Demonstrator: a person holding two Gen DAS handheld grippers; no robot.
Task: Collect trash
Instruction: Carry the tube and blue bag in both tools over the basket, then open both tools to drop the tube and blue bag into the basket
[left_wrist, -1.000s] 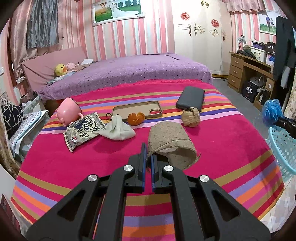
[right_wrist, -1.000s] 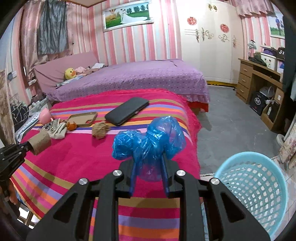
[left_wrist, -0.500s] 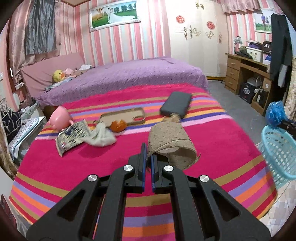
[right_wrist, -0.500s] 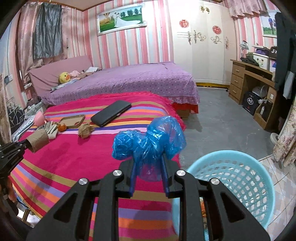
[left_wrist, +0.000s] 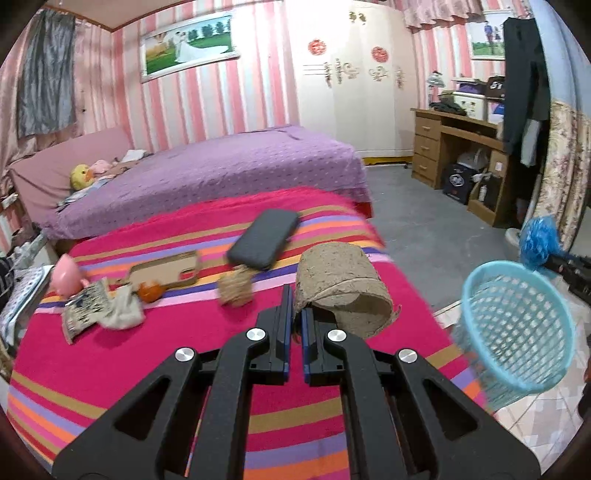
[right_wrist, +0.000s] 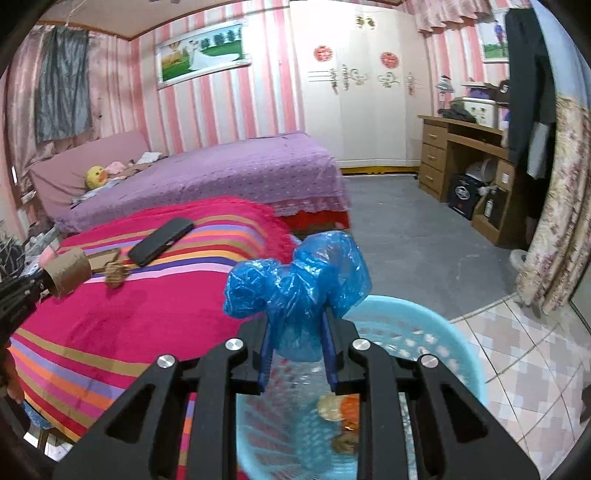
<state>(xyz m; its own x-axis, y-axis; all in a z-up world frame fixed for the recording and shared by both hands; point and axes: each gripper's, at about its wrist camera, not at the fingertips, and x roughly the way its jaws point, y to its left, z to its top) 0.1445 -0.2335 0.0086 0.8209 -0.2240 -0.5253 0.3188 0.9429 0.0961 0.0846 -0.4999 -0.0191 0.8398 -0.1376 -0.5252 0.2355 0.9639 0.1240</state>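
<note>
Basket (right_wrist: 461, 354) under right tool (right_wrist: 297, 332) — clamping blue bag (right_wrist: 295, 288); left tool (left_wrist: 293, 317) pinches cardboard tube (left_wrist: 343, 284).

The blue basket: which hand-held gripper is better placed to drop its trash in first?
The right hand-held gripper. It holds the blue plastic bag above the blue basket. The left hand-held gripper, pinching the cardboard roll, is over the striped bed, beside the basket.

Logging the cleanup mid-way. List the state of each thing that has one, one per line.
Left tool: shut on the cardboard tube's wall.
Cardboard tube: held up, crushed at its near end.
Right tool: shut on the blue plastic bag.
Blue plastic bag: crumpled, held over the basket.
Basket: some trash already inside.
Pink cup: tipped on its side.
</note>
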